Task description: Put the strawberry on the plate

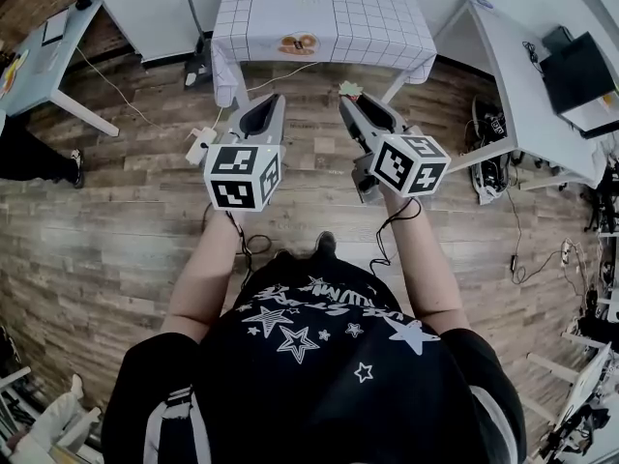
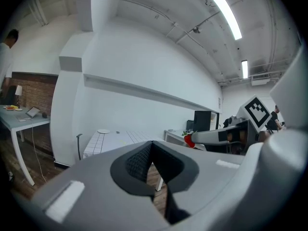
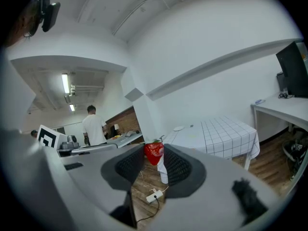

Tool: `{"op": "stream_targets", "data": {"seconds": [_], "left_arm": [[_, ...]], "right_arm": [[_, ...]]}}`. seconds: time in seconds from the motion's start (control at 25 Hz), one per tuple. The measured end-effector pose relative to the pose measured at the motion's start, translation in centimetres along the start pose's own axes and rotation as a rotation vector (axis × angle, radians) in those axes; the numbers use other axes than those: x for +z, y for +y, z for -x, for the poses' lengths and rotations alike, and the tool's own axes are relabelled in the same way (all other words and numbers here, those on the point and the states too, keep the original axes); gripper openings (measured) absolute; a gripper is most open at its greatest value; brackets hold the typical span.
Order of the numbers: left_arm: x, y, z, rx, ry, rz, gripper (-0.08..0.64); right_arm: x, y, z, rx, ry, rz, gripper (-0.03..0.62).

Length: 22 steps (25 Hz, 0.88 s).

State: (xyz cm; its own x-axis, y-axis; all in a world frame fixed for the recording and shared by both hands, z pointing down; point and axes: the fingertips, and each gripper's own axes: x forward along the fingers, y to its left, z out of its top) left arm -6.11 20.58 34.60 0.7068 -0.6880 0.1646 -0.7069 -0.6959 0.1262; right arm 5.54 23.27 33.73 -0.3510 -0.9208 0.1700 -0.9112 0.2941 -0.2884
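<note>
Strawberry (image 3: 154, 154) is pinched between the tips of the right tool (image 3: 155, 151), held over the floor short of the checked worktop (image 3: 216, 134) at twelve o'clock, which carries the plate (image 3: 178, 128); the left tool (image 2: 151, 145) is pressed together, empty.

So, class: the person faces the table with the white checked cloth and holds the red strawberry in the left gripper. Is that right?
Wrong gripper. The red strawberry is pinched in the right gripper, as the right gripper view shows; the left gripper is shut and empty. The person does face the table with the white checked cloth.
</note>
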Motion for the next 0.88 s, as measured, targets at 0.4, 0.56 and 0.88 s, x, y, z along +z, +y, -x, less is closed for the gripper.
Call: {"op": "stream_targets", "data": {"seconds": [0.4,0.56,0.88], "left_arm": [[0.0,1.4,3.2,-0.036,-0.023,-0.025,0.008],[-0.2,1.1,3.0,-0.055,-0.020,-0.030,0.008],[0.2,1.5,0.6,-0.054,-0.019,-0.033,0.008]], "right_arm": [[-0.3,2.0,0.2,-0.019,-0.046,-0.036,0.135],[-0.4,1.3,0.1,-0.031,-0.045,-0.048,0.136],[0.2,-0.7,-2.7,0.014,-0.042,-0.036,0.135]]}}
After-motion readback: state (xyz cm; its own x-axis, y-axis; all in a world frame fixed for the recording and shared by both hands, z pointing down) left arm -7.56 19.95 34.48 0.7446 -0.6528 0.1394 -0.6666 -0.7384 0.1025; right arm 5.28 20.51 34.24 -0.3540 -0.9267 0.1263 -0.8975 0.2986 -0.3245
